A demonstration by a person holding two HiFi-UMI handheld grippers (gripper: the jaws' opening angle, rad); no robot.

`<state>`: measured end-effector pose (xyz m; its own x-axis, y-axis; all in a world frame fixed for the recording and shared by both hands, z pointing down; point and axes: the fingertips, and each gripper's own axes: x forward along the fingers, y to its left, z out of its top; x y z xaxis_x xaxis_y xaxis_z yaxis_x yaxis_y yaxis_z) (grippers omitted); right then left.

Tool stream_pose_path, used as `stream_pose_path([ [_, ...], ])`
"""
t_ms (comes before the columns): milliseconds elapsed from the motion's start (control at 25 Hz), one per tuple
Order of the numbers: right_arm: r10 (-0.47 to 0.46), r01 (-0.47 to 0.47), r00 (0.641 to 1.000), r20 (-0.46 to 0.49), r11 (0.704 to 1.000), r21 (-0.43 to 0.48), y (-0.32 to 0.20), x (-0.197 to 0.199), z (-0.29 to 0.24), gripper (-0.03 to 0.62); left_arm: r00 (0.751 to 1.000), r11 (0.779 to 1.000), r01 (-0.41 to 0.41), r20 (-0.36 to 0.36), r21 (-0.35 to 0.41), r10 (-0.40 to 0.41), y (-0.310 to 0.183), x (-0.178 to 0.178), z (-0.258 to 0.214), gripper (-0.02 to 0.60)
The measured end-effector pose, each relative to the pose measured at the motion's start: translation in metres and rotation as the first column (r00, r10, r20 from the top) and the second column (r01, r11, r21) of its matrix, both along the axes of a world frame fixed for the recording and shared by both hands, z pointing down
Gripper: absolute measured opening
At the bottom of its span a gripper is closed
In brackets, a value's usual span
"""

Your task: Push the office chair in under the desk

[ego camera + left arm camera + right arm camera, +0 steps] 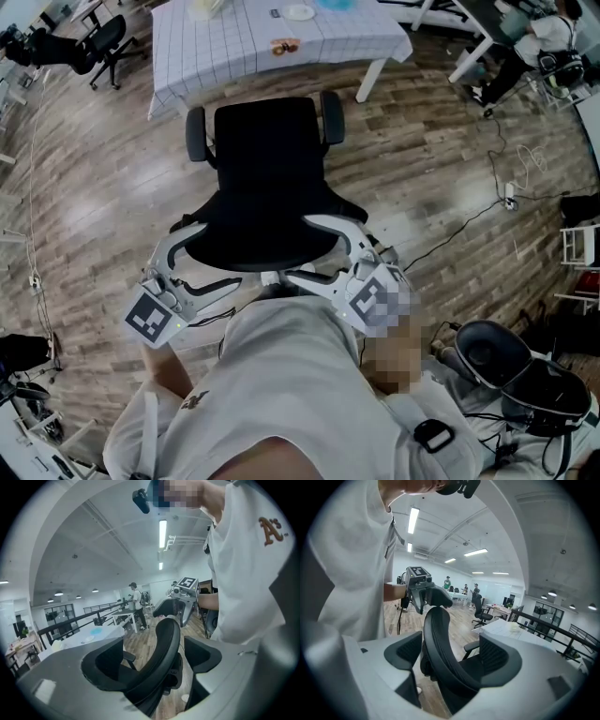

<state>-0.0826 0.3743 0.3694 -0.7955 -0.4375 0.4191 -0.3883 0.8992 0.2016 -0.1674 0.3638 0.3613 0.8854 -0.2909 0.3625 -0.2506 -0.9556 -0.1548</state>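
The black office chair (267,178) stands on the wood floor just short of the desk (244,47), which wears a white checked cloth, and its seat faces the desk. My left gripper (211,258) straddles the left end of the backrest's top edge and my right gripper (314,251) the right end. In the left gripper view the backrest (164,644) runs between the jaws of the left gripper (154,660), with gaps on both sides. In the right gripper view the backrest (438,639) passes between the spread jaws of the right gripper (451,654).
Cables (469,220) and a power strip (511,195) lie on the floor to the right. A second office chair (103,42) stands at the far left. A black open case (511,361) sits at the lower right. People stand far off in the room (137,604).
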Motion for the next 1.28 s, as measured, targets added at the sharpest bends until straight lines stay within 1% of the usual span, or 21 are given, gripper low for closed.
stream_pose_path([
  [80,-0.013,0.013,1.0,-0.023,1.0,-0.006,0.003,-0.001,0.005,0.388,0.999,1.0,0.009,0.047,0.0,-0.009,0.0,-0.002,0.009,0.405],
  [320,-0.013,0.013,0.998,-0.058,1.0,-0.01,0.005,-0.004,0.013,0.388,0.991,0.996,0.032,0.126,0.078,-0.042,-0.005,-0.002,0.019,0.414],
  [400,-0.011,0.01,0.997,-0.072,1.0,-0.009,0.005,-0.004,0.016,0.388,0.99,0.994,0.028,0.131,0.101,-0.041,-0.005,-0.001,0.025,0.416],
  [480,-0.006,0.006,0.996,-0.087,1.0,-0.007,0.003,-0.005,0.019,0.411,0.99,0.993,0.019,0.134,0.119,-0.035,-0.004,-0.001,0.027,0.417],
  [520,-0.004,0.003,0.995,-0.095,1.0,-0.005,0.002,-0.006,0.02,0.411,0.989,0.992,0.016,0.145,0.127,-0.035,-0.005,-0.001,0.028,0.417],
  [680,0.002,-0.002,0.992,-0.126,1.0,0.005,-0.004,-0.009,0.025,0.413,0.969,0.985,0.009,0.241,0.174,-0.051,-0.012,-0.001,0.043,0.419],
  [760,0.003,-0.002,0.99,-0.138,1.0,0.009,-0.006,-0.01,0.028,0.416,0.961,0.979,0.015,0.266,0.205,-0.071,-0.017,0.0,0.048,0.419],
  [880,0.003,-0.001,0.99,-0.139,1.0,0.016,-0.008,-0.009,0.029,0.417,0.961,0.972,0.024,0.262,0.234,-0.086,-0.021,0.002,0.049,0.419],
  [1080,0.002,0.001,0.991,-0.137,1.0,0.024,-0.01,-0.008,0.029,0.419,0.966,0.972,0.005,0.249,0.237,-0.066,-0.023,0.005,0.049,0.417],
  [1160,0.001,0.004,0.986,-0.166,1.0,0.026,-0.01,-0.007,0.033,0.417,0.967,0.973,-0.007,0.248,0.229,-0.052,-0.023,0.006,0.049,0.417],
  [1280,-0.003,0.007,0.97,-0.243,1.0,0.015,-0.011,-0.005,0.044,0.387,0.966,0.978,-0.026,0.259,0.205,-0.028,-0.022,0.008,0.053,0.419],
])
